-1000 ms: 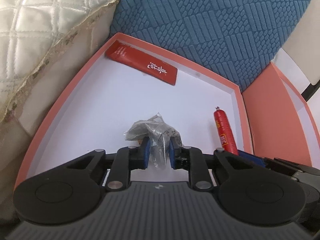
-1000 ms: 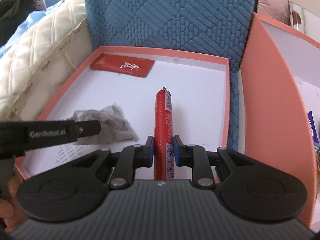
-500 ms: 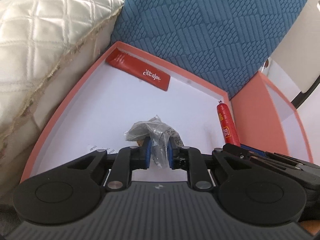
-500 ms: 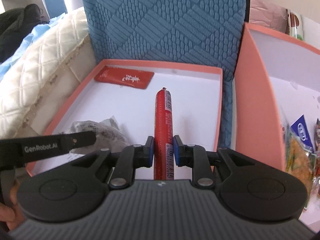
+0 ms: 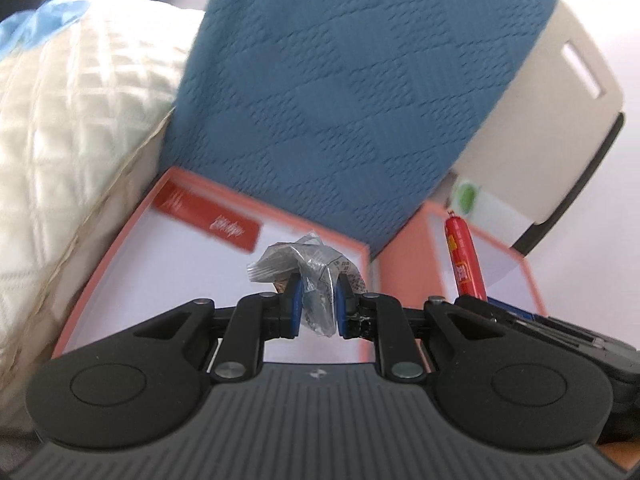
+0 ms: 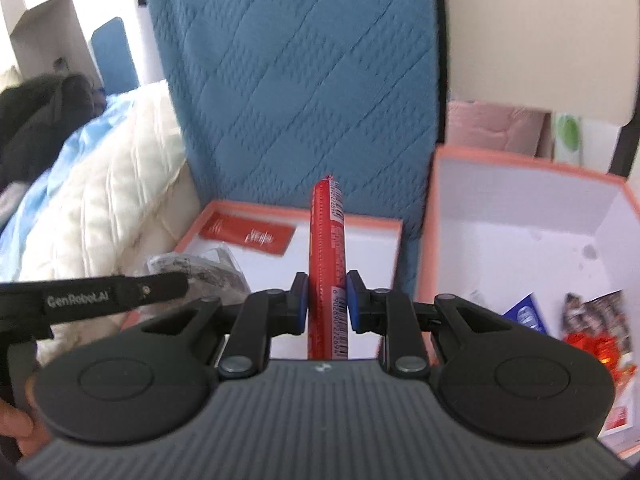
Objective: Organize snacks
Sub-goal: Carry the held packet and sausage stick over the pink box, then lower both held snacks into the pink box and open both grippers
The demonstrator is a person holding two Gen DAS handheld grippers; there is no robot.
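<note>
My left gripper (image 5: 317, 305) is shut on a crumpled clear snack packet (image 5: 310, 266) and holds it above the shallow orange-rimmed tray (image 5: 116, 248). My right gripper (image 6: 327, 303) is shut on a red sausage stick (image 6: 327, 248) that points forward, lifted over the tray (image 6: 394, 226). The sausage (image 5: 466, 256) also shows in the left wrist view, at the right. A flat red sachet (image 5: 208, 222) lies at the tray's far left; it also shows in the right wrist view (image 6: 248, 234).
A deeper orange box (image 6: 520, 168) stands at the right with several snack packs (image 6: 592, 320) in it. A blue quilted cushion (image 6: 304, 80) stands behind the tray. A cream quilt (image 5: 68, 128) lies at the left.
Both grippers have risen and pulled back from the tray, each keeping its snack. The views have tilted up and the deeper box at the right has come into view.
</note>
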